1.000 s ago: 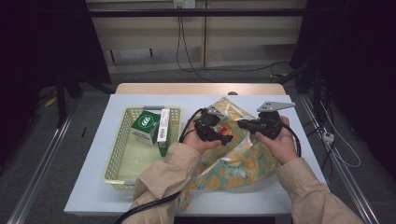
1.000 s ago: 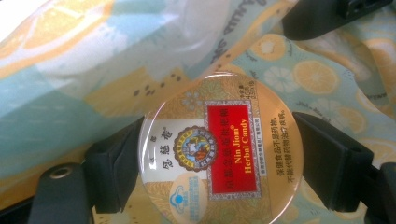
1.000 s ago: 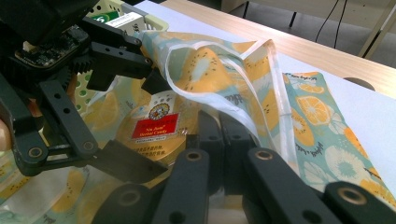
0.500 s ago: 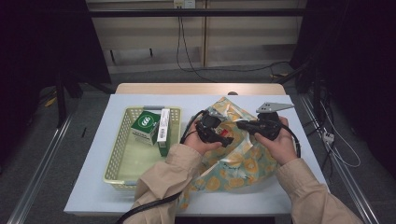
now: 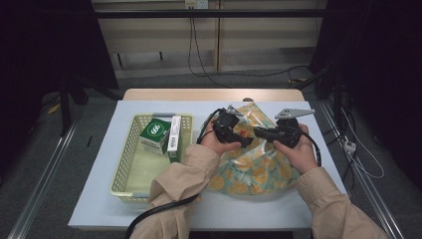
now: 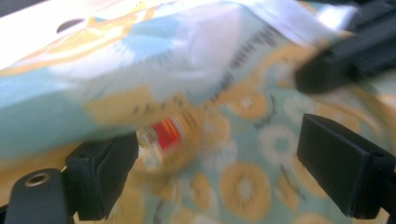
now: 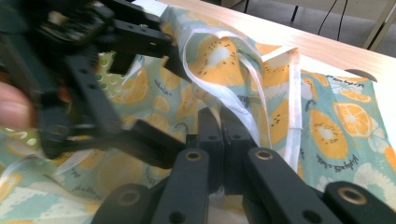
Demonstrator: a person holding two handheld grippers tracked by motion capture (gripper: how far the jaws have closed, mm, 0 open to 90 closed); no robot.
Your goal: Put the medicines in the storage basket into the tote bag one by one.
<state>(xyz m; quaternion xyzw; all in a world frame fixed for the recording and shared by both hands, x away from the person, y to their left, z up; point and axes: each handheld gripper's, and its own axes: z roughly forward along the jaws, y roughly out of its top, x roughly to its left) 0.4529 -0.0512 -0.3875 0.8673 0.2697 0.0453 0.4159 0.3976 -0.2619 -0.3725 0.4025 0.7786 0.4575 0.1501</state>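
We see the fruit-print bag (image 5: 254, 169) lying right of centre in the high view, on the white bench (image 5: 99, 199), crumpled, teal with orange slices, its mouth toward the top of the frame. In the right gripper view the bag's white-edged rim (image 7: 233, 100) runs down into the right claw (image 7: 223, 140), jaws pressed together and pinching that rim. In the high view the right claw (image 5: 260, 132) sits at centre right, held by the right hand (image 5: 298, 152), grey plate on top. The left claw (image 5: 243, 142) is just beside it, centre of frame, over the bag, in the left hand (image 5: 216, 144). In the left gripper view the left claw (image 6: 219, 168) is spread, jaws have just been opening wider, bag fabric (image 6: 187, 93) blurred behind and between them, pads not pressing on it as far as we can tell. Left of the bag in the high view sits a yellow basket (image 5: 127, 164), with a green box (image 5: 154, 137) and a narrow white box (image 5: 174, 134) at its upper end. Black cable (image 5: 159, 211) trails off at lower centre.
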